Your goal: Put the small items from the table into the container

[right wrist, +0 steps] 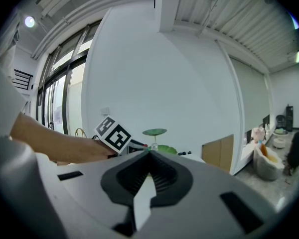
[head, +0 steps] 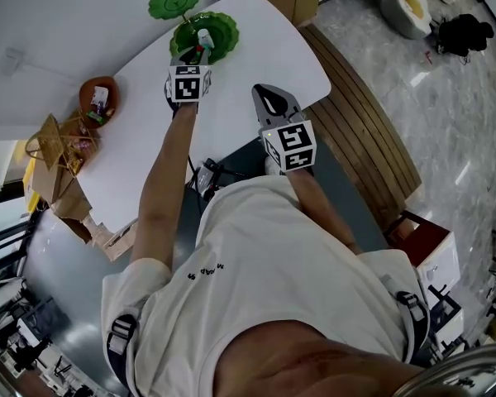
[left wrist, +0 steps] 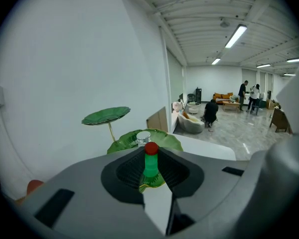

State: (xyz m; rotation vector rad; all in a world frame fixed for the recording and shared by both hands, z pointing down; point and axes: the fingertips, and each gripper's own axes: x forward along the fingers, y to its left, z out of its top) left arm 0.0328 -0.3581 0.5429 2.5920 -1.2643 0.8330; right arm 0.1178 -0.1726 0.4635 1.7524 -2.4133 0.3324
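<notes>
I see a big open room with a grey polished floor [head: 446,114], all of it right of the green leaf container [head: 223,30]. The white table [head: 256,64] carries that container at its far end against the white wall [left wrist: 65,59]. A slatted wooden bench [head: 364,131] runs along the table edge right of the container. A brown bowl [head: 109,87] sits well left of it.

The left gripper [left wrist: 150,154] is at the container's near rim, jaws clamped on a small green bottle with a red cap [left wrist: 150,164], held upright. I can't tell if the bottle touches the leaf. The right gripper [right wrist: 148,158] hangs nearer me than the container, jaws closed on nothing. A silver-lidded jar [left wrist: 143,137] already sits in the container.
</notes>
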